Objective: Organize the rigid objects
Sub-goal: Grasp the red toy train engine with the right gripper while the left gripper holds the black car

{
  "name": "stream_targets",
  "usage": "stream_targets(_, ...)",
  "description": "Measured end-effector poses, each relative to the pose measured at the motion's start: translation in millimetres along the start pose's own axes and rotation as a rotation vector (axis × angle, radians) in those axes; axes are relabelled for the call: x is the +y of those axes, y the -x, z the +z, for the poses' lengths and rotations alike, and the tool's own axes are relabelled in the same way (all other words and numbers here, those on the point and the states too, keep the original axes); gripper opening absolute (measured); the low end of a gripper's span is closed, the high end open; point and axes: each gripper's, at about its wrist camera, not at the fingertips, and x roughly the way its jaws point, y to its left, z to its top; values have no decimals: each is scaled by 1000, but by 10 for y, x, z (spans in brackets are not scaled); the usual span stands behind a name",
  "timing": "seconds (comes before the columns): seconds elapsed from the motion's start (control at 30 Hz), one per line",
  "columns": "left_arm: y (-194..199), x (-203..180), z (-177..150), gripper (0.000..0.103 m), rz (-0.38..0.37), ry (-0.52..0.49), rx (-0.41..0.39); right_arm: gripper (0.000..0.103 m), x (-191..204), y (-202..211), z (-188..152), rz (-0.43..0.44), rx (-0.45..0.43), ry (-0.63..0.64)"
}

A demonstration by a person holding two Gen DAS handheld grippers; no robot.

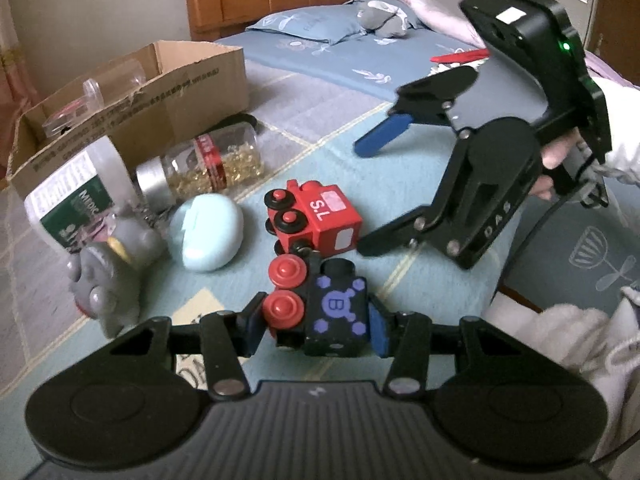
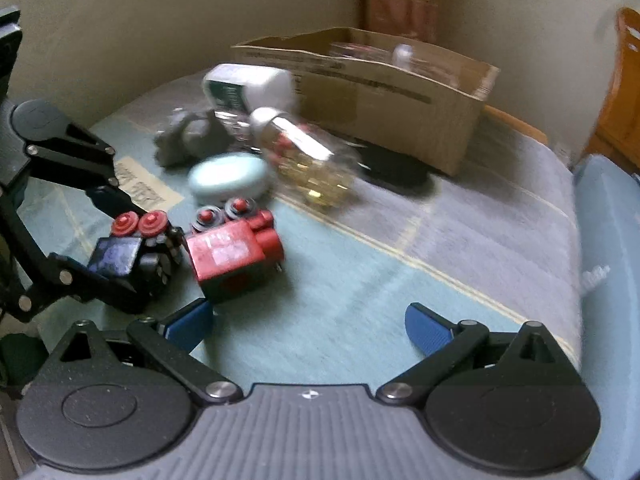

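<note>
My left gripper (image 1: 316, 330) is shut on a black toy train car (image 1: 336, 312) with red wheels and a purple "B"; it also shows in the right wrist view (image 2: 120, 258). A red toy train car (image 1: 316, 216) marked "S.L" lies just beyond it on the bed, seen as well in the right wrist view (image 2: 230, 250). My right gripper (image 2: 308, 326) is open and empty, hovering to the right of the red car; in the left wrist view (image 1: 368, 196) its jaws stand wide apart.
A cardboard box (image 1: 132, 96) with clear containers stands at the back left. Near it lie a clear capsule jar (image 1: 204, 164), a white bottle (image 1: 76, 196), a pale blue oval case (image 1: 206, 232) and a grey plush toy (image 1: 112, 276). Pillows (image 1: 320, 24) lie beyond.
</note>
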Motion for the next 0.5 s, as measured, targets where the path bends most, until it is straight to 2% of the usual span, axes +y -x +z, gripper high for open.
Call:
stream_targets(0.1, 25, 7, -24, 50, -1, -9, 3, 103, 116, -73, 74, 36, -11, 50)
stream_targets(0.23, 50, 23, -53, 49, -14, -24, 3, 102, 179, -137, 172, 43, -13, 87)
stream_targets(0.3, 52, 33, -64, 50, -18, -31, 3, 98, 191, -148, 208, 62, -12, 99)
stream_targets(0.4, 51, 57, -63, 51, -15, -34, 4, 88, 236, -141, 240, 86, -22, 135)
stream_targets(0.5, 54, 90, -77, 51, -16, -30, 2, 71, 292, -113, 257, 115, -28, 163)
